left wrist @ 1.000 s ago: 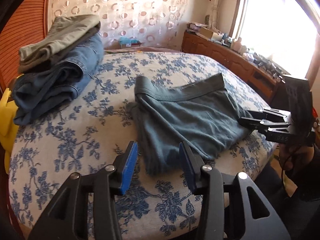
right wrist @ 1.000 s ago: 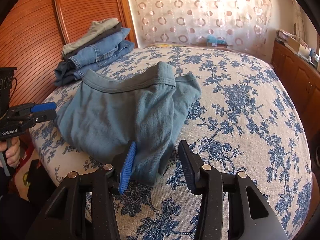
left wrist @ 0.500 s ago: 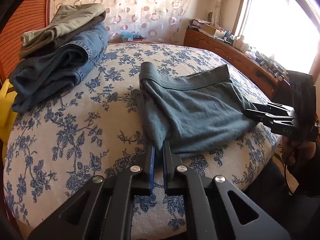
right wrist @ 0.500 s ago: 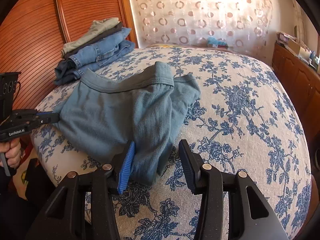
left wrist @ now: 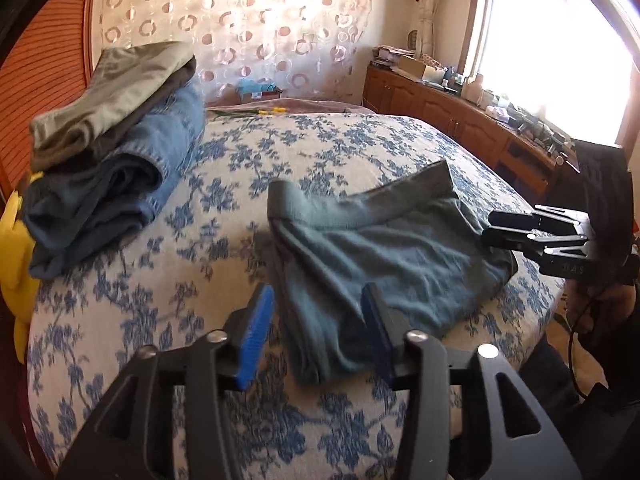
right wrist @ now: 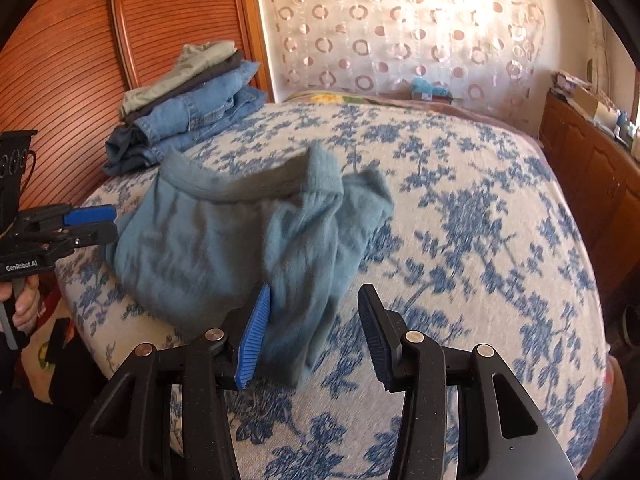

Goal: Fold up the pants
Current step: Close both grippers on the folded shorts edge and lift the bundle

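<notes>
My left gripper [left wrist: 318,334], jaws just reopened and gripping nothing, straddles the near corner of the folded pants [left wrist: 384,264] on the bed [left wrist: 120,320]; my right gripper [right wrist: 314,330], half open and empty, brackets the other corner for another fold

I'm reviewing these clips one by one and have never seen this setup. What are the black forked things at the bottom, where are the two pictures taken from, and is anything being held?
There is no robot here: a person holds a hand tool with two jaws in each hand, and a wide-angle camera on each tool looks forward along them. One picture is from the left gripper, the other from the right gripper. Each also shows the other tool at its edge. On the floral bed cover lie teal pants, partly folded, and beyond them a stack of folded clothes. The left jaws have just been opening; both pairs stand apart around a fold of the pants without pressing it, so nothing is held.
</notes>
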The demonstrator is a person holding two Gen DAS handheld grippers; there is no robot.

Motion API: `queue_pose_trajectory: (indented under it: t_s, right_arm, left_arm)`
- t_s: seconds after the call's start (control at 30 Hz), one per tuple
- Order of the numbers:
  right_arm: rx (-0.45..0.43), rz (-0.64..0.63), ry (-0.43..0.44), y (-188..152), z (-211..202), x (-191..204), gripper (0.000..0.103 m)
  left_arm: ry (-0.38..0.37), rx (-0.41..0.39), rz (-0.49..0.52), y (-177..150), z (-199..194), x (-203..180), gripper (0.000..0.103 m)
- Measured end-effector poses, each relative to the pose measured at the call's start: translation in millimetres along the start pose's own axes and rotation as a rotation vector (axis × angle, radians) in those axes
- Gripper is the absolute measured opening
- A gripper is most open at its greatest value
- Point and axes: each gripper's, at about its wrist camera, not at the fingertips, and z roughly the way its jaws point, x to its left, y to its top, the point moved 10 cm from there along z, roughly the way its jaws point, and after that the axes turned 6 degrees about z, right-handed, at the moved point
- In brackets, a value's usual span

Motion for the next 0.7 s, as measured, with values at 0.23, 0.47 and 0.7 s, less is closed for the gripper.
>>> queue_pose_trajectory:
  t_s: [0.23,0.47,0.7]
  right_arm:
    - [-0.008,-0.022,0.008,28,11,-3,0.061]
    - [0.035,-0.033,0.010,41,33,-10,0.069]
    - [0.090,-0.016,0.043,46,53,-19,0.069]
  left_arm:
    - [0.017,0.050,0.003,13,31,11,0.067]
    - [0.049,0.095,-0.027,18,53,27,0.067]
    - [0.042,0.125,-0.030,17,65,30,0.067]
